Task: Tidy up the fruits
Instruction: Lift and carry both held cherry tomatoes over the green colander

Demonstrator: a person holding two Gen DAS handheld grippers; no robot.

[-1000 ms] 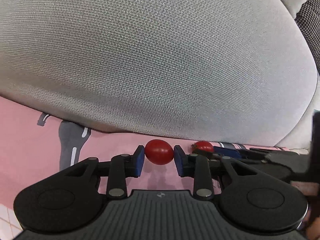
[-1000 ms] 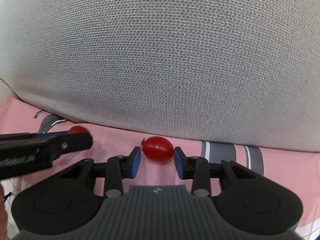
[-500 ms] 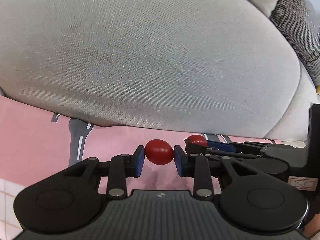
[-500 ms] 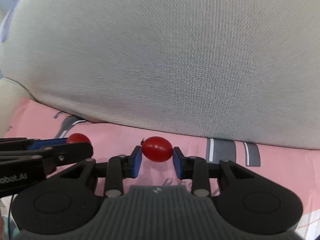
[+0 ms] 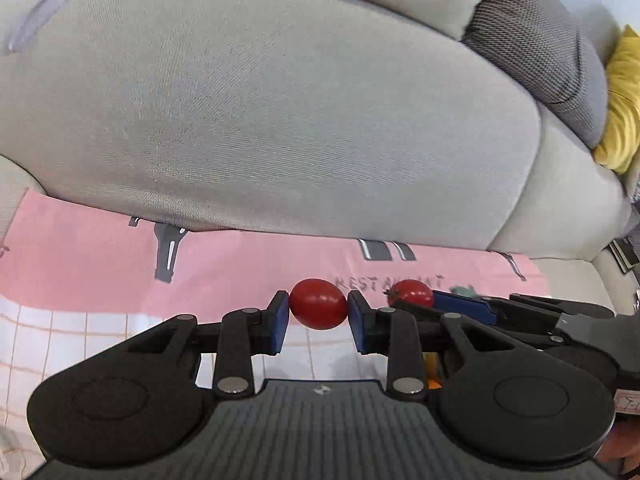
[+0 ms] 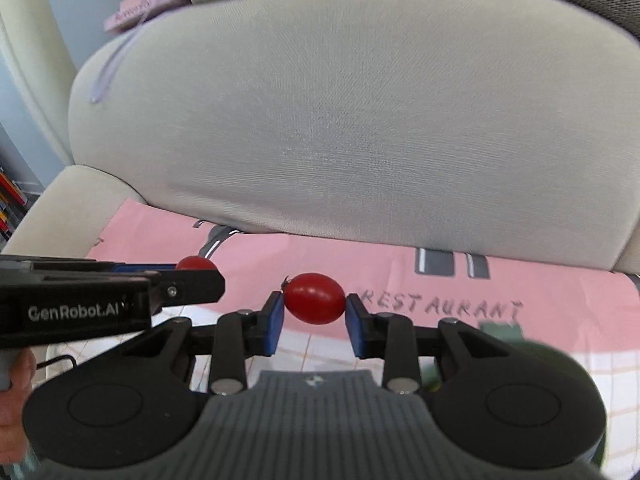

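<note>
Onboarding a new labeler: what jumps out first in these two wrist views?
Two red cherry tomatoes, one pinched in the left gripper, one in the right gripper, side by side above a pink mat printed RESTAURANT. Behind, a big grey cushion fills both views.

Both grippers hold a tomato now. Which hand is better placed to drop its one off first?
No clear winner. Left gripper and right gripper each clamp a tomato above the pink cloth, side by side, and no container shows.
</note>
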